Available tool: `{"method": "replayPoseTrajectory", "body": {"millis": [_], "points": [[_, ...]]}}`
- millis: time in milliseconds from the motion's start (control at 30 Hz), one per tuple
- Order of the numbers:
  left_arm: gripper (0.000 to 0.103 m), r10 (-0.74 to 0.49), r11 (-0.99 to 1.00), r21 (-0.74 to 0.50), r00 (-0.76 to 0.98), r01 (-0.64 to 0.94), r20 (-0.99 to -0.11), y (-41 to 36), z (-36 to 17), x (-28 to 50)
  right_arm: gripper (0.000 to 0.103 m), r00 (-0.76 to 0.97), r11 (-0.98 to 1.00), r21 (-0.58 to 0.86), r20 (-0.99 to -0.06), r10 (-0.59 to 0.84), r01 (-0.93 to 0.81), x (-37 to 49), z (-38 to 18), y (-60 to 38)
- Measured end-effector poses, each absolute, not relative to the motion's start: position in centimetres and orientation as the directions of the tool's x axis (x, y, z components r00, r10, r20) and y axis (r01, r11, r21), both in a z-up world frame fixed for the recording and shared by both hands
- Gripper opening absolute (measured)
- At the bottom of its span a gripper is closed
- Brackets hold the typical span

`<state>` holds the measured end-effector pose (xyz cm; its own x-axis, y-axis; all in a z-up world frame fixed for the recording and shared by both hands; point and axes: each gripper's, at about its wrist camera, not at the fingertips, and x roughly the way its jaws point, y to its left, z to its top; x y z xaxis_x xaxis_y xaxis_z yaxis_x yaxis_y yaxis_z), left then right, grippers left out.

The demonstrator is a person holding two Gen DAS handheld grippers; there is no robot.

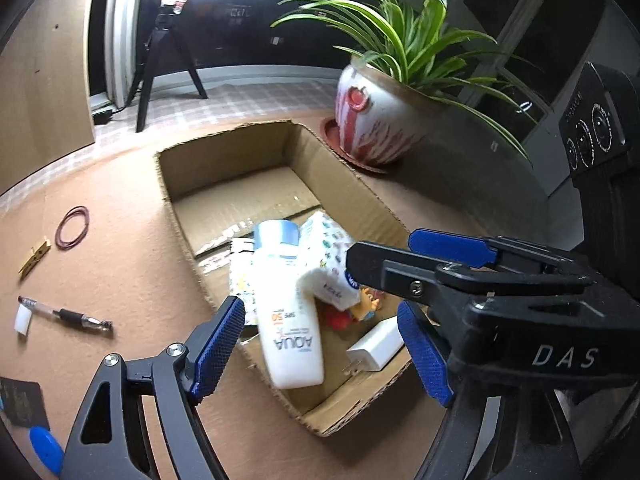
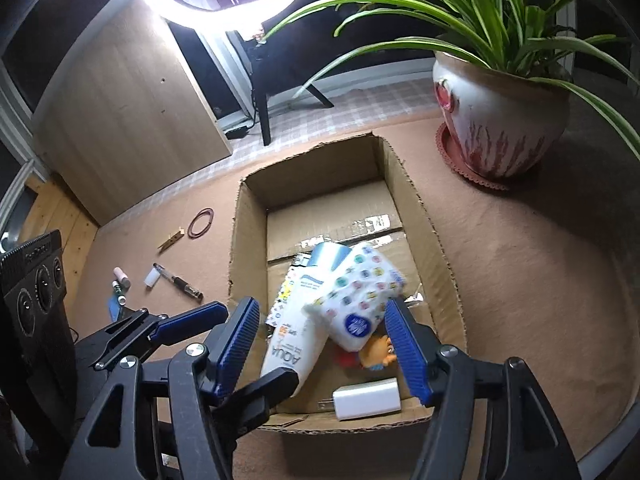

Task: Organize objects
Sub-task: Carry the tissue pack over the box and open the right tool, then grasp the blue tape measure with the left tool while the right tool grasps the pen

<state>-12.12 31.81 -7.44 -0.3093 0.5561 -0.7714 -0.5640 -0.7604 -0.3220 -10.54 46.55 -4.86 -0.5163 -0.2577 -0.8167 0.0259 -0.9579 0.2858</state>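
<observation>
1. Left wrist view: the left gripper (image 1: pixel 320 344) hangs over the near end of the cardboard box (image 1: pixel 376 204) with its jaws spread wide and nothing pinched; the white sunscreen tube (image 1: pixel 286 312) lies between the blue pads without touching either.
2. Right wrist view: the right gripper (image 2: pixel 320 344) also stands with jaws apart and empty, poised over the tube (image 2: pixel 294 332) and the patterned tissue pack (image 2: pixel 356 300), which leans across the tube inside the box (image 2: pixel 436 248).
3. Both items look dropped, so the step seems to be pulling clear. Lift each gripper straight up before swinging sideways, so the pads do not snag the tube or the box wall.
4. Also in the box: a white charger (image 2: pixel 366 398) at the near wall and a small colourful toy (image 2: pixel 380 350) under the pack.
5. Left on the mat to the left of the box: a pen (image 1: pixel 66 314), a wooden clothespin (image 1: pixel 35 259), a rubber band (image 1: pixel 72 227), and a small white piece (image 1: pixel 23 319) touching the pen.
6. In the way: the 2 grippers sit close together, so move 1 at a time. The potted plant (image 1: pixel 376 112) stands just beside the far right corner, leaves overhanging.
</observation>
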Motion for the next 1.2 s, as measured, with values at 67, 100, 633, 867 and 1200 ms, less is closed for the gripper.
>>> {"method": "replayPoseTrajectory", "body": {"millis": [67,100,633,867,1200], "points": [[0.081,0.552,-0.767,-0.321,-0.318,-0.555,-0.77,31.0,-7.3,-12.0,0.062,-0.516,-0.958,0.283,-0.816,-0.262,0.039,-10.6,-4.7,45.9],[0.081,0.551,-0.77,-0.322,-0.32,-0.551,-0.77,30.6,-7.2,-12.0,0.062,-0.515,-0.958,0.283,-0.815,-0.265,0.046,-10.7,-4.6,45.6],[0.081,0.435,-0.878,-0.289,-0.387,-0.381,-0.813,17.4,-8.8,-10.7,0.062,-0.448,-0.931,0.315,-0.816,-0.364,0.183,-11.0,-5.1,37.8],[0.081,0.362,-0.929,-0.283,-0.417,-0.241,-0.834,9.3,-10.1,-10.5,0.062,-0.39,-0.906,0.341,-0.821,-0.417,0.249,-11.3,-5.9,33.3],[0.081,0.238,-0.97,-0.192,-0.409,-0.15,-0.881,3.8,-13.4,-9.7,0.062,-0.338,-0.901,0.305,-0.85,-0.404,0.309,-13.1,-7.6,28.2]]}}
